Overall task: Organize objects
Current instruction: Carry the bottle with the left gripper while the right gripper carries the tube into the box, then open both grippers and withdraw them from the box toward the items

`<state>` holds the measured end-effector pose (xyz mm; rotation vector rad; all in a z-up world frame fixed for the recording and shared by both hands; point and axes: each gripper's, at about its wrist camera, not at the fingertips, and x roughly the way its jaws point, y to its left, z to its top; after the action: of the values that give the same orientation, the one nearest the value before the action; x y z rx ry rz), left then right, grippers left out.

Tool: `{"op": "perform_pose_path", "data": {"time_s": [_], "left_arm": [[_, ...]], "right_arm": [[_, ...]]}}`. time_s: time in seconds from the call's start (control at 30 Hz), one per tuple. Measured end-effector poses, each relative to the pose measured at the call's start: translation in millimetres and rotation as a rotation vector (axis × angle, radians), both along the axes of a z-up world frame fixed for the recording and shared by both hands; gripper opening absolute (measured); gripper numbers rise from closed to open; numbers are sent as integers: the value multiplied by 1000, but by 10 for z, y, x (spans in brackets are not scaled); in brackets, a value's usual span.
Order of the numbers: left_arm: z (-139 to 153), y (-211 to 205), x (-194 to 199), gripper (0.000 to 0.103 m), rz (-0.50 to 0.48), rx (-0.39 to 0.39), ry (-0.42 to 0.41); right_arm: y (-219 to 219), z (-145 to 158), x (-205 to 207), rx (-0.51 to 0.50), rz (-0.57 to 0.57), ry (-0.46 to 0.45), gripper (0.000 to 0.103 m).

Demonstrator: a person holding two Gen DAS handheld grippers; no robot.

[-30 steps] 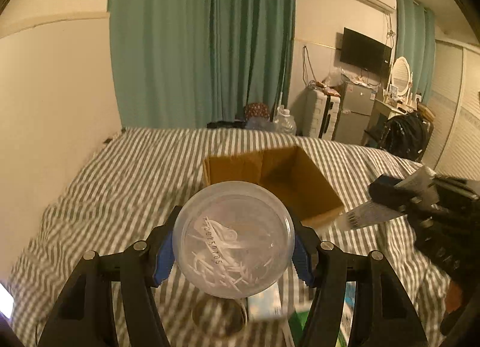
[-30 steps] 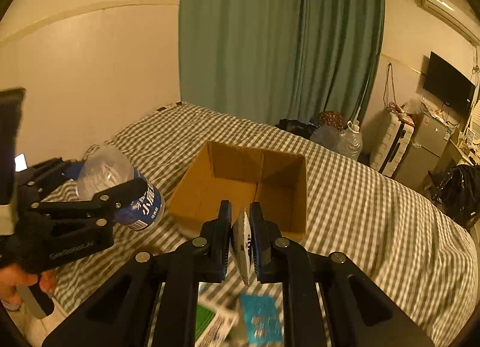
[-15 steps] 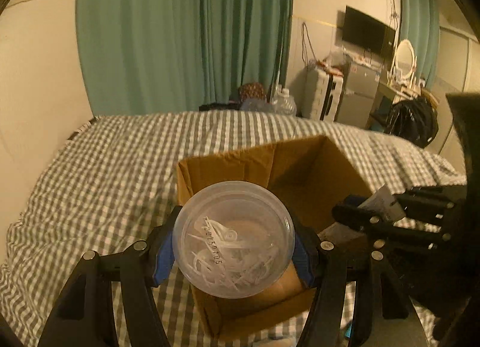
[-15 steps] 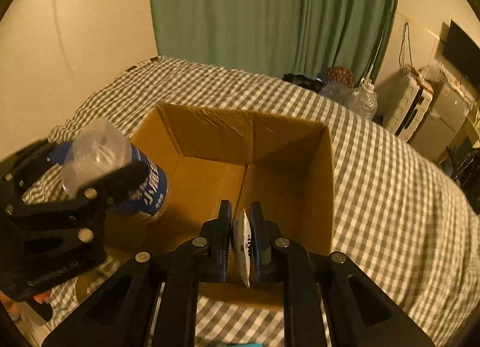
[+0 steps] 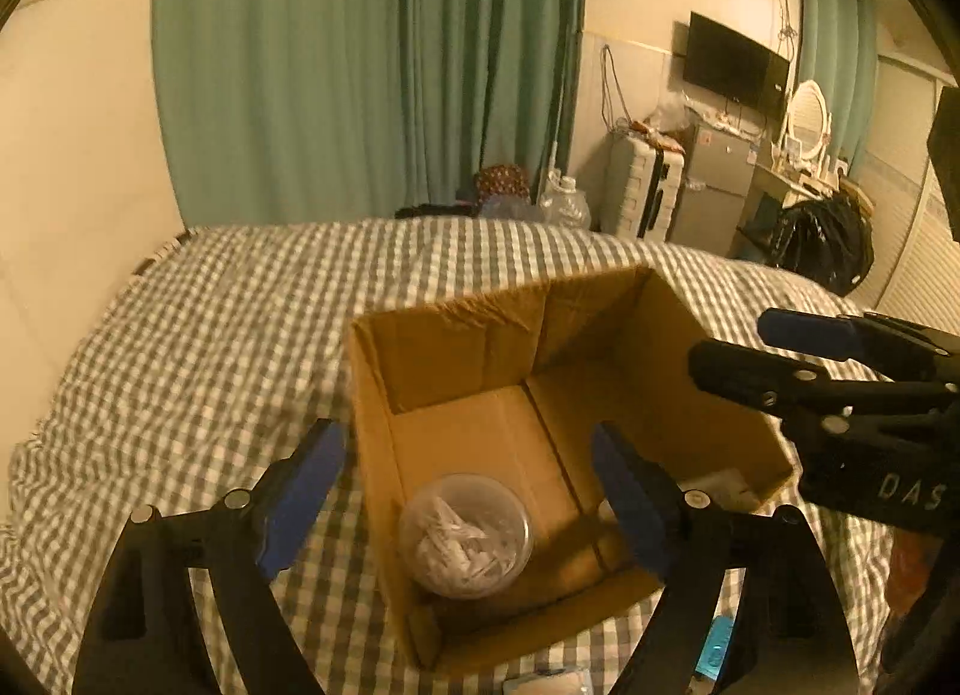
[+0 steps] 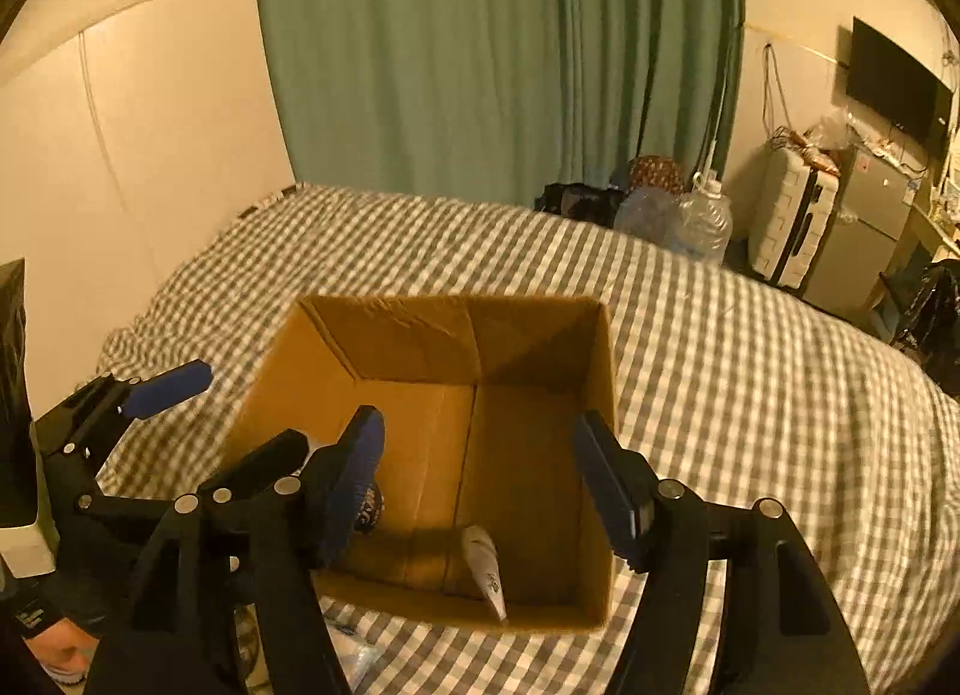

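cardboard box (image 5: 708, 425) sits mid-bed (image 5: 210, 335); left hand-held gripper (image 5: 468, 491) and right hand-held gripper (image 6: 480, 455) gape wide, empty, above its rim.

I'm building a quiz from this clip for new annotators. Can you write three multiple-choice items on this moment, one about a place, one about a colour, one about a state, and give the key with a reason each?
1. Where is the clear round container?
A. On the bedspread beside the box
B. Inside the cardboard box
C. Between the left gripper's fingers

2. What colour are the pads on the left gripper?
A. Blue
B. Red
C. White

3. What state is the right gripper in?
A. Shut on a white packet
B. Shut on nothing
C. Open, holding nothing

Key: 1 B, the container lies on the box floor below the gripper. 2 A, both pads show blue in the left wrist view. 3 C, its fingers stand wide apart and the white packet lies in the box beneath.
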<state>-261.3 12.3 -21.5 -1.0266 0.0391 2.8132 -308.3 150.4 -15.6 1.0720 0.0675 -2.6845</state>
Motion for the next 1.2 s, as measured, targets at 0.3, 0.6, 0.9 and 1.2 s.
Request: {"op": "perform_pose_path", "data": {"time_s": [0.3,0.6,0.9,1.2], "left_arm": [[678,-109,591,103,12,4,80],[1067,-268,1490,103,19,-52,141],[700,-455,2117,103,50,-64,103],[-85,-662,2412,103,139,-114,40]], "right_arm": [[44,705,754,33,-37,93,92],[-30,1121,1813,72,-90,158,103],[-164,739,2462,57,-102,90,103],[-449,-116,2617,80,-113,-48,103]]}}
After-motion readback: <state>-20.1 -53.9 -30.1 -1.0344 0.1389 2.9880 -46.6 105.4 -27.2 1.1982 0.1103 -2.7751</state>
